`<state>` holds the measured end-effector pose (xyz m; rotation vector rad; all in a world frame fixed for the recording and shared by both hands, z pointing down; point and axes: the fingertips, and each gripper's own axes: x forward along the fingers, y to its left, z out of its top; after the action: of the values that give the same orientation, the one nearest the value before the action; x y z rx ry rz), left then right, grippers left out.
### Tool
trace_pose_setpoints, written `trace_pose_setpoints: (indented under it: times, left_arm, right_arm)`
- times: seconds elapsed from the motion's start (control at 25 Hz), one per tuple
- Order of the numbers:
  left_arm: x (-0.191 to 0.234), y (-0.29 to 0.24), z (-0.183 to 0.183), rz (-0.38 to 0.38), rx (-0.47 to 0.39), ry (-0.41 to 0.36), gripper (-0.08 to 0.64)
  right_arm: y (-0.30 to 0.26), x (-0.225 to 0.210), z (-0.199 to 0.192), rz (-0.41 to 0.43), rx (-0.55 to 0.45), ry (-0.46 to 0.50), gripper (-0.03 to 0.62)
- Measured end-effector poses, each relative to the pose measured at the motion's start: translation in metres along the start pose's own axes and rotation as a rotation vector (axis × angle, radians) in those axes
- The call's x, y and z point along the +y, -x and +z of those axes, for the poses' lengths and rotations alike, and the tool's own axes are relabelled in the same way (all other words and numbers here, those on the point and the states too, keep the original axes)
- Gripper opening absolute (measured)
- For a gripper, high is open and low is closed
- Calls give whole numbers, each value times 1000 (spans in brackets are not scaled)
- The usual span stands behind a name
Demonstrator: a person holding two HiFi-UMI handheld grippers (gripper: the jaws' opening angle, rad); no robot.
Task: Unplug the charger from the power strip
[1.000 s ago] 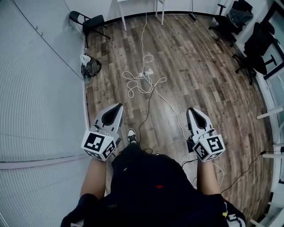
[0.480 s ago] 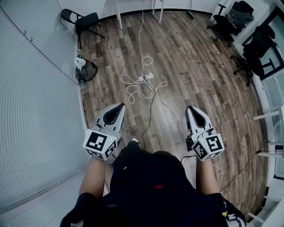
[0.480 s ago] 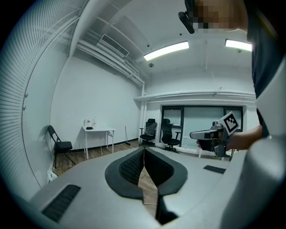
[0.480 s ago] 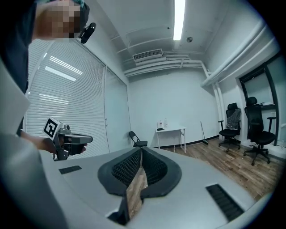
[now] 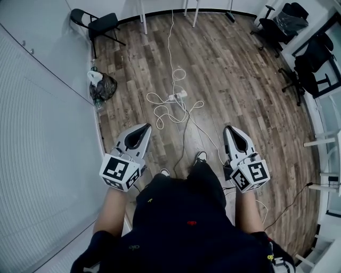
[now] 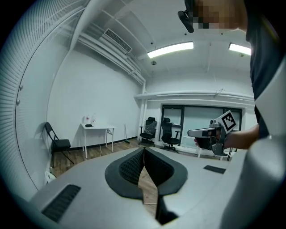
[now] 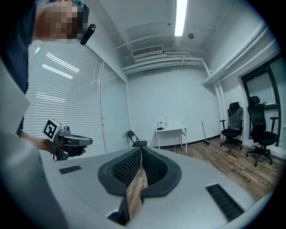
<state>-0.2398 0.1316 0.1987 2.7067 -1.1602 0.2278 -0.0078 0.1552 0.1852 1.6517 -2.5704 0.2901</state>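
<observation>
A white power strip lies on the wood floor ahead, among loops of white cable; a dark cable runs from it toward my feet. The charger on it is too small to make out. My left gripper and right gripper are held out at waist height, well short of the strip, pointing nearly level. Both are shut with nothing between the jaws, as seen up close on the left gripper and the right gripper.
A folding chair and a dark bag stand by the ribbed white wall on the left. Office chairs line the right side. White table legs stand at the far wall. A thin cable crosses the floor at right.
The person has walked forward, with one shoe now stepping out in front. Both grippers stay shut and hold the same pose in front of the body.
</observation>
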Motion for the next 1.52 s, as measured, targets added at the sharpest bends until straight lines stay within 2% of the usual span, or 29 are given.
trace_pose_setpoints:
  times: [0.24, 0.48, 0.72, 0.96, 1.16, 1.28, 1.52]
  left_arm:
    - [28, -66, 9, 8, 17, 12, 23]
    - [54, -167, 29, 46, 32, 10, 23]
    - [68, -269, 61, 95, 25, 11, 23]
    - [89, -349, 62, 151, 69, 47, 23]
    - [122, -402, 26, 149, 135, 90, 23]
    - [155, -440, -11, 144, 175, 113, 23]
    - [229, -508, -97, 99, 233, 159, 23]
  right_arm:
    - [-54, -46, -6, 29, 28, -22, 28]
    - [-127, -141, 0, 50, 29, -56, 28]
    - [-195, -235, 18, 130, 50, -63, 28]
    - [-252, -306, 11, 197, 102, -61, 29]
    - [-309, -339, -25, 207, 174, -27, 29]
    - [-350, -352, -58, 200, 233, 5, 29]
    - [-440, -365, -135, 190, 298, 1, 29]
